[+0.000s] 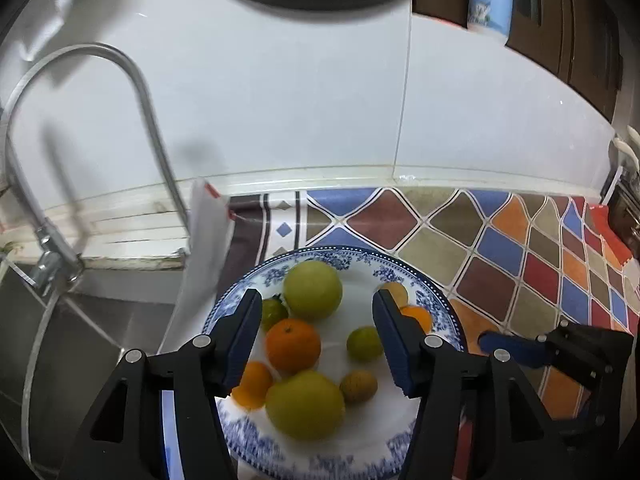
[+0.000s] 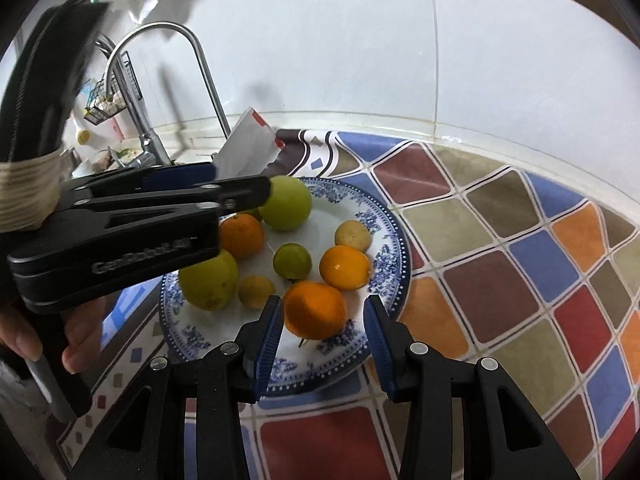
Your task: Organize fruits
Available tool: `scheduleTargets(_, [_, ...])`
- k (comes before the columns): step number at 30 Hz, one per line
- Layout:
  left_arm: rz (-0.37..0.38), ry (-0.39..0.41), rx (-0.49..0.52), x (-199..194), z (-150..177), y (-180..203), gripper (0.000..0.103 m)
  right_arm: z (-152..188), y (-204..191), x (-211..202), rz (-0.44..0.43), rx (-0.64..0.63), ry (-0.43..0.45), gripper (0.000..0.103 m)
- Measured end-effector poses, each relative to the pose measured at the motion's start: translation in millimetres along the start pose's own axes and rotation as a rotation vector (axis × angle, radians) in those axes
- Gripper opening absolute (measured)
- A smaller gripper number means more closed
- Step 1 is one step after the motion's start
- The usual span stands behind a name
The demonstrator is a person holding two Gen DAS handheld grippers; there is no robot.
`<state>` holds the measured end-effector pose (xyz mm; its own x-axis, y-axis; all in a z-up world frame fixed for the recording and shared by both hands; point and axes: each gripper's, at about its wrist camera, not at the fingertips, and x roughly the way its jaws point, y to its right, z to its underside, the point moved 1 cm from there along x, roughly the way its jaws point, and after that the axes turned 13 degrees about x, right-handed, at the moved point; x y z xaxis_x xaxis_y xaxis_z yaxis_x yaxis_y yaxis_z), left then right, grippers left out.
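A blue-and-white plate [image 1: 340,254] [image 2: 396,248] on the patterned mat holds several fruits. Among them are two large green ones [image 1: 314,290] [image 1: 304,404], oranges [image 1: 293,344] and small green and yellowish ones [image 1: 364,342]. My left gripper [image 1: 316,294] [image 2: 240,184] hovers open over the plate's left half, with nothing between its fingers. My right gripper [image 2: 323,304] stands open at the plate's near edge. An orange [image 2: 316,310] lies on the plate between its fingertips, close to the left pad and with a gap on the right. One right finger [image 1: 500,344] shows beside the plate.
A curved faucet [image 1: 144,92] [image 2: 200,60] and steel sink [image 1: 80,340] lie left of the plate, and a white packet [image 1: 208,220] leans at the sink's edge. A white tiled wall stands behind. The colourful diamond mat [image 1: 520,260] extends to the right. A person's hand [image 2: 24,340] holds the left gripper.
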<state>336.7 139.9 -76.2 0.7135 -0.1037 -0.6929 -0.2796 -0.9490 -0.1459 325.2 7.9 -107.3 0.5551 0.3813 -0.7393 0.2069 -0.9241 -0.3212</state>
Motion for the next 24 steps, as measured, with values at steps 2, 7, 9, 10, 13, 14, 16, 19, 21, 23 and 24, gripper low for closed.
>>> scheduleTargets(2, [-0.008,0.01,-0.008,-10.7,4.4,1.4,0.057,1.4,-0.7,-9.8,0.009,-0.006,0.022,0.042])
scheduleTargets(7, [-0.046,0.037,-0.028,-41.4,15.3,7.5,0.06,4.6,0.8,-36.3,0.047,-0.009,0.089,0.052])
scheduleTargets(9, [-0.052,0.045,-0.03,-51.3,17.9,9.8,0.062,5.9,2.5,-46.3,0.071,-0.009,0.111,0.054])
scheduleTargets(10, [-0.058,0.051,-0.032,-57.8,19.8,12.0,0.064,6.8,4.1,-52.4,0.079,-0.007,0.123,0.055])
scheduleTargets(13, [-0.077,0.071,-0.031,-75.0,24.1,19.4,0.066,9.3,7.9,-70.4,0.093,0.003,0.152,0.058])
scheduleTargets(14, [-0.082,0.077,-0.029,-80.6,25.8,20.6,0.067,10.3,9.5,-77.9,0.101,0.008,0.167,0.059])
scheduleTargets(16, [-0.094,0.09,-0.022,-92.4,28.9,27.4,0.069,14.1,12.3,-93.2,0.111,0.016,0.196,0.061])
scheduleTargets(19, [-0.103,0.114,-0.02,-110.3,34.6,37.4,0.072,21.2,15.0,-114.7,0.126,0.022,0.23,0.066])
scheduleTargets(21, [-0.103,0.131,-0.018,-121.4,38.6,44.2,0.075,26.4,15.7,-127.3,0.141,0.027,0.254,0.069])
scheduleTargets(23, [-0.105,0.148,-0.016,-134.1,42.8,52.0,0.078,32.2,16.4,-140.8,0.151,0.035,0.273,0.07])
scheduleTargets(24, [-0.105,0.154,-0.014,-139.3,43.7,55.8,0.079,35.2,17.2,-147.4,0.157,0.04,0.282,0.072])
